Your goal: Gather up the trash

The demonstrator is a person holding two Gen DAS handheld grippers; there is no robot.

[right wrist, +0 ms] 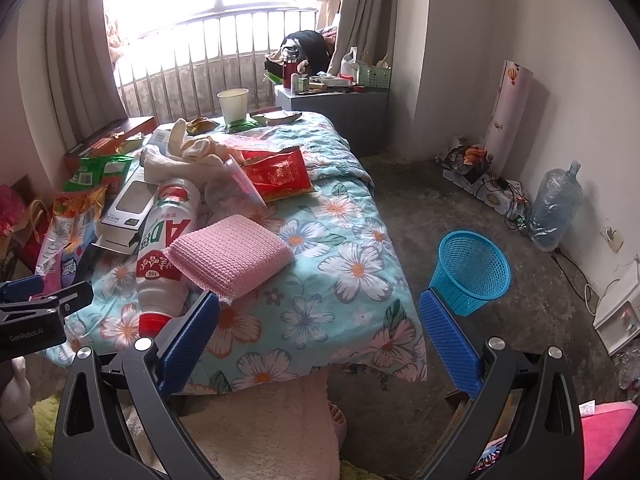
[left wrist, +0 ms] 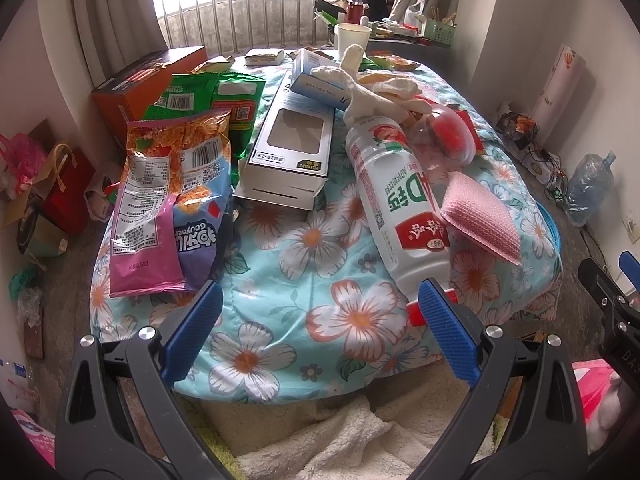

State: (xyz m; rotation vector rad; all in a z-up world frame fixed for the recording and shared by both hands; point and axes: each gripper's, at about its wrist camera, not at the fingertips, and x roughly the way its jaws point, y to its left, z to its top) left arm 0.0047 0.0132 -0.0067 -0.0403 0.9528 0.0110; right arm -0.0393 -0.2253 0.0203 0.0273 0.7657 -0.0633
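A table under a floral cloth [left wrist: 280, 264] carries trash. A white AD bottle with a red cap [left wrist: 394, 196] lies on its side; it also shows in the right wrist view [right wrist: 164, 248]. Snack bags [left wrist: 168, 200] lie at the left, a white window box [left wrist: 290, 152] in the middle, and a red packet [right wrist: 276, 174] further back. A blue mesh bin [right wrist: 472, 272] stands on the floor to the right. My left gripper [left wrist: 320, 300] is open and empty above the cloth's near edge, its right finger beside the bottle cap. My right gripper [right wrist: 320, 312] is open and empty over the table's near right corner.
A pink sponge cloth [right wrist: 230, 256], white socks [left wrist: 372, 92], a paper cup [right wrist: 233, 106] and an orange box [left wrist: 148, 84] also lie on the table. A water jug [right wrist: 554, 208] and cables stand by the right wall. A grey cabinet [right wrist: 336, 116] stands behind the table.
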